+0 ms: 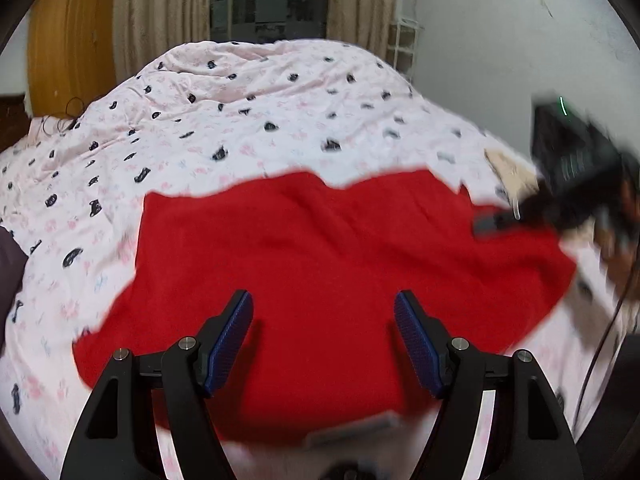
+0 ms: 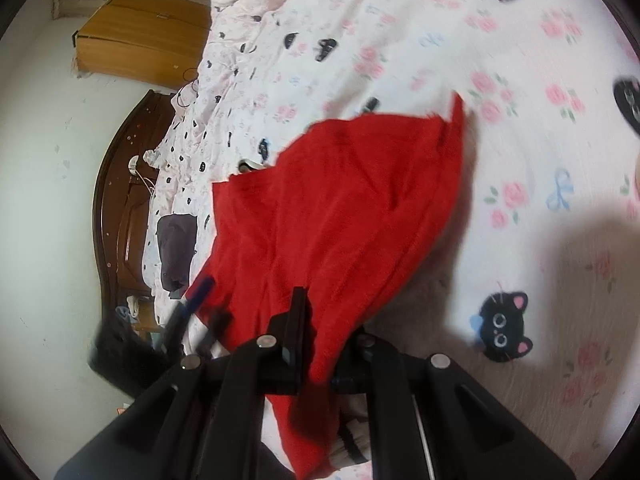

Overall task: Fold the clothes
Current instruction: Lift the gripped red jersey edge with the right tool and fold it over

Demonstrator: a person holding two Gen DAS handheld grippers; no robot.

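A red garment (image 1: 320,260) lies spread on the bed, its far edge wavy and its near edge under my left gripper (image 1: 324,320). That gripper hovers over the cloth, open, with nothing between its blue pads (image 1: 236,332). In the right wrist view the red garment (image 2: 340,200) rises in a bunched fold into my right gripper (image 2: 320,344), which is shut on its edge. The right gripper (image 1: 496,222) also shows blurred at the cloth's right side in the left wrist view. The left gripper (image 2: 200,292) appears blurred at the cloth's left side.
A pink quilt (image 1: 240,112) printed with black cats and flowers covers the bed. A dark garment (image 2: 176,248) lies near the wooden headboard (image 2: 116,208). A wardrobe (image 1: 68,52) and curtains (image 1: 160,12) stand beyond the bed. A beige item (image 1: 512,172) lies at the right.
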